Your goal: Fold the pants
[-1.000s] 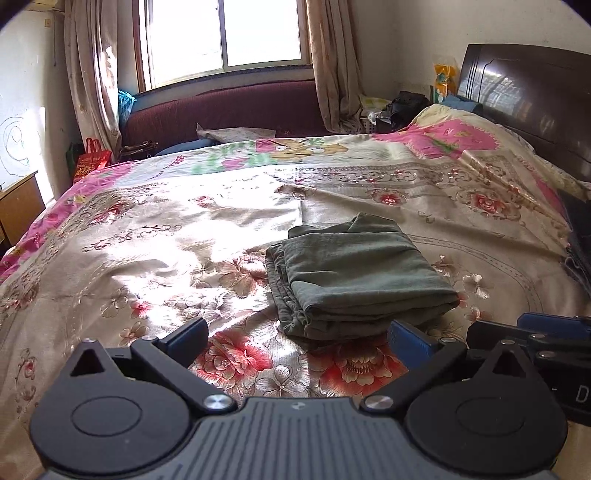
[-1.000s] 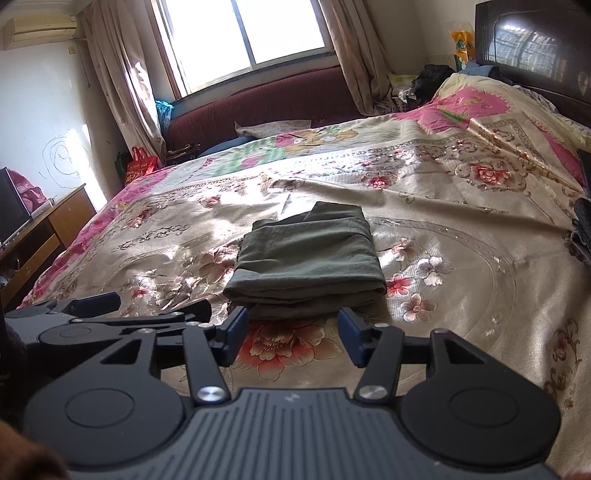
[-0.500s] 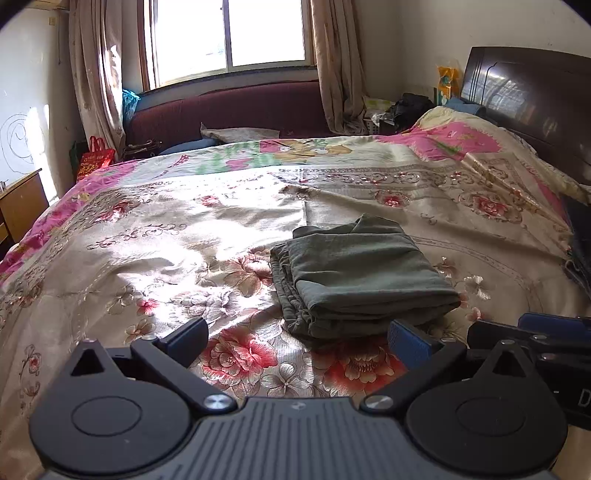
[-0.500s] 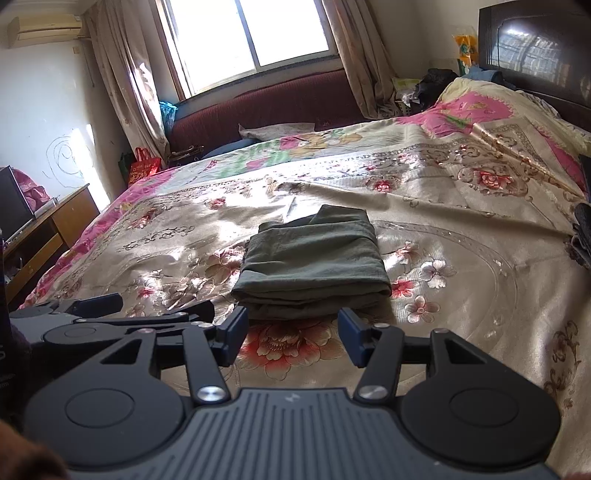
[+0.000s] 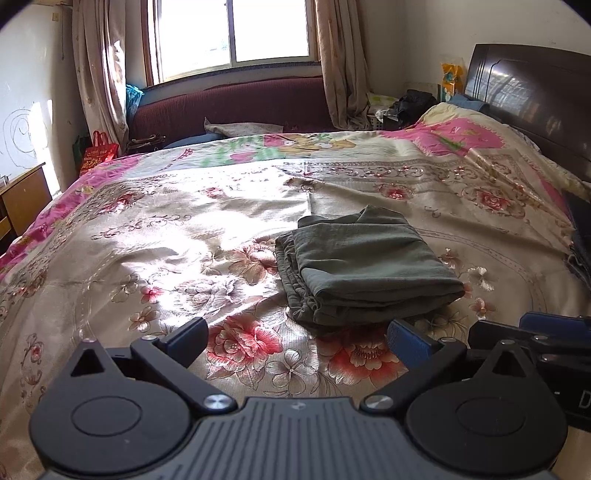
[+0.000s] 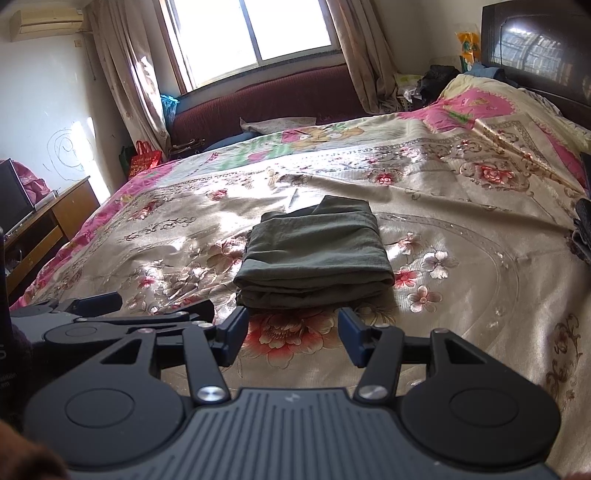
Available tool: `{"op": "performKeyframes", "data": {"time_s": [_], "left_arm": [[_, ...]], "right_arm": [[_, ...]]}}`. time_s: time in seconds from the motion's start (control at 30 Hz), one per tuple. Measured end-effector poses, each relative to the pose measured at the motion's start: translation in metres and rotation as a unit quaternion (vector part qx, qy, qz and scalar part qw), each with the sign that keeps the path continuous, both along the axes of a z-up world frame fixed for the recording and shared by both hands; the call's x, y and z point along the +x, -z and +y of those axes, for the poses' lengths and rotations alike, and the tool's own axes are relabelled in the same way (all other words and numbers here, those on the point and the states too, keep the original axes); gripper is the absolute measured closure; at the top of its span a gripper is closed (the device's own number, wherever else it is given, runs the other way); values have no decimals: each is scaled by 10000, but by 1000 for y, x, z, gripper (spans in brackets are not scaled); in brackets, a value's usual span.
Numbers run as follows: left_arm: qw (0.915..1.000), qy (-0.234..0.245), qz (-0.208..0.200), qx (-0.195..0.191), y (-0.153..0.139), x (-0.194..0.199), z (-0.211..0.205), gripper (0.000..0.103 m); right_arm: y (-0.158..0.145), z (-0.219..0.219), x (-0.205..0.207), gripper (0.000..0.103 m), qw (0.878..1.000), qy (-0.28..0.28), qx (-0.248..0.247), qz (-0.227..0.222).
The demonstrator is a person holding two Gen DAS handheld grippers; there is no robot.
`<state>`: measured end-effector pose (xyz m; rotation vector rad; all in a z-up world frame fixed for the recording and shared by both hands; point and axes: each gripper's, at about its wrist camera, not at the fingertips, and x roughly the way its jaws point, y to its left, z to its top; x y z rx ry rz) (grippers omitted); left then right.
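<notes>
Both grippers have drawn back and risen slightly from the bed over the past second, so the folded pants now sit a little higher and farther off in each wrist view; the bundle itself has not shifted on the bedspread.

Olive-green and folded into a compact rectangle of several layers, the pants lie flat near the middle of the floral bedspread, stacked edges showing along their left and near sides in the left wrist view. Sunlight from the window falls across the cover to their left.

Left gripper: jaws spread wide, blue-padded fingers well apart, holding nothing and touching nothing, poised above the bedspread short of the bundle's near edge. Right gripper: jaws also parted, though less widely, empty, its fingertips framing the near edge of the pants in the right wrist view without contact.

Each tool shows at the edge of the other's camera: the right gripper at the lower right of the left view, the left gripper at the lower left of the right view, the two held side by side.

A dark headboard stands at right, a maroon sofa under the curtained window beyond the bed, a wooden cabinet at left.
</notes>
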<state>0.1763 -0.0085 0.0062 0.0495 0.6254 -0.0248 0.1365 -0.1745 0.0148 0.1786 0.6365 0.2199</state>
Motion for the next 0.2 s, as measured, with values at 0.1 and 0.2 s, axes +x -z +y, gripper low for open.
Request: {"op": "performKeyframes", "data": {"time_s": [0.1,0.2], "left_arm": [[10000,-7,-8,-11,-1,0,1,0],[10000,-15,-4,-20,-2,0,2,0]], "right_arm": [[-1,1,0,48,10000,-9,-12,-9],[-2,2,0,48,10000,-23,-38,-21]]}}
